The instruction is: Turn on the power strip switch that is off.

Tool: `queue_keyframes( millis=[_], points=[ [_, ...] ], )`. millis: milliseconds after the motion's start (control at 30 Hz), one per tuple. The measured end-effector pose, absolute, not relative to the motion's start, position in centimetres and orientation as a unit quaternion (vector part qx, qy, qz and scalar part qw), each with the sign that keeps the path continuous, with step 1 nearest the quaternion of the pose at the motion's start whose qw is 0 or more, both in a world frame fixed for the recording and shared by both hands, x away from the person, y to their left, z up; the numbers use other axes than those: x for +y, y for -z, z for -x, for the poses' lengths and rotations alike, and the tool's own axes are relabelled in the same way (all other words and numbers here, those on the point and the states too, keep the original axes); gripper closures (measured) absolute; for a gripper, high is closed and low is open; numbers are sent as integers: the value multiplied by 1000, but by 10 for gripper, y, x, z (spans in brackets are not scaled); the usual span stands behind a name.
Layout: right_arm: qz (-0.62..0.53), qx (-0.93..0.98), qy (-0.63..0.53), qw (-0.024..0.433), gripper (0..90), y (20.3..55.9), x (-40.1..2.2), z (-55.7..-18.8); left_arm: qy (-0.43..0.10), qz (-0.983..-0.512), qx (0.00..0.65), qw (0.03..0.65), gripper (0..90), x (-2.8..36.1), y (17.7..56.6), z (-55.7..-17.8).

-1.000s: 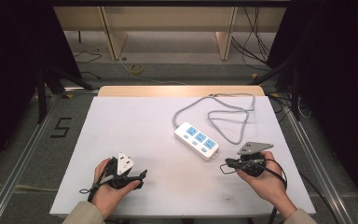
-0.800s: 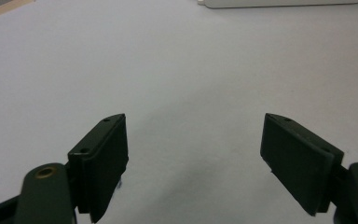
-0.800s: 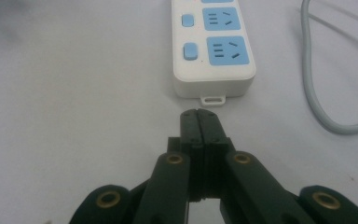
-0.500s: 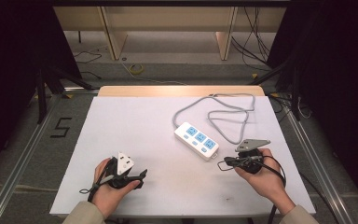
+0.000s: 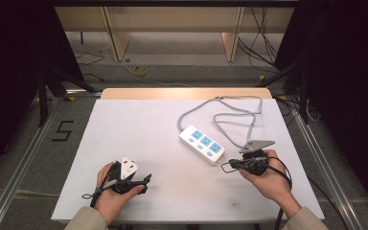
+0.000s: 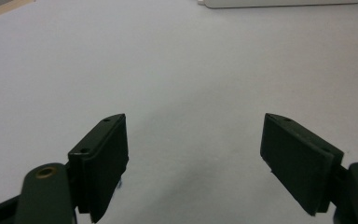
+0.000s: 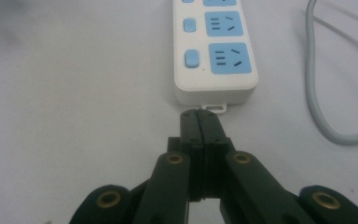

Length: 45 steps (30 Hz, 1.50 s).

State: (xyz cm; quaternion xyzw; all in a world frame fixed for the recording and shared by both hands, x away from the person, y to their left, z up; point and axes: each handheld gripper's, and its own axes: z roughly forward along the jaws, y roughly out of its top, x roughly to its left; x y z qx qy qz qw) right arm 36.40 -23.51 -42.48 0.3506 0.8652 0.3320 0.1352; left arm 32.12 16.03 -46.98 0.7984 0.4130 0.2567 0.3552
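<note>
High view: the power strip lies just ahead of the right gripper, whose jaws are pressed together on nothing. The left gripper rests well apart from it.

Left gripper view: jaws spread wide over bare table.

Right gripper view: tips meet at the strip's hanging tab. Judged rigid, light, smooth plastic; best gripped across its narrow sides, not by the limp grey cable.
</note>
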Motion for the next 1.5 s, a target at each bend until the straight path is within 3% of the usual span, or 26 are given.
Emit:
queue_keyframes(
  millis=[1500],
  points=[
    [-349,879,-301,120,900,410,-226,-383,-260,-798,412,354,235,159,470,-322]
  ],
)
